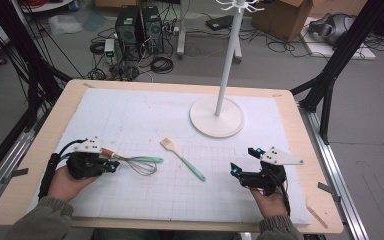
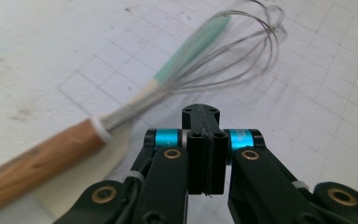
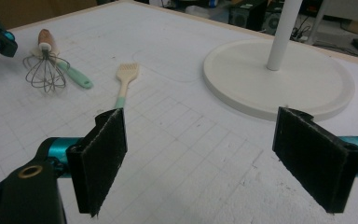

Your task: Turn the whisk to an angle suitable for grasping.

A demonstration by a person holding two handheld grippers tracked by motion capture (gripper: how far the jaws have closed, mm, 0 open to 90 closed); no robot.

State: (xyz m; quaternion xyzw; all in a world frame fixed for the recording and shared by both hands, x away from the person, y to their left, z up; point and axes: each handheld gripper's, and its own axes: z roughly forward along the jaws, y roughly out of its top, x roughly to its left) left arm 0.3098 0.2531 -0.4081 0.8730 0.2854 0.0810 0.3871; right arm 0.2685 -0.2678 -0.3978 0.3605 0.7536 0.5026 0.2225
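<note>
White gridded matting covers the counter; the wire whisk with wooden handle [image 1: 130, 161] lies just beside the left claw [image 1: 114, 165], whose jaws are pressed together on nothing. Reopen it, straddle the handle squarely, then squeeze. The right claw [image 1: 243, 161] gapes wide, empty

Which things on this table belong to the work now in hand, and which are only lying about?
In the work:
- wire whisk with wooden handle
- left hand-held gripper, jaws shut, empty, beside the whisk

Lying about:
- mint-handled pastry brush
- mint-handled utensil under the whisk
- white hook stand with round base
- right hand-held gripper, open, empty
</note>
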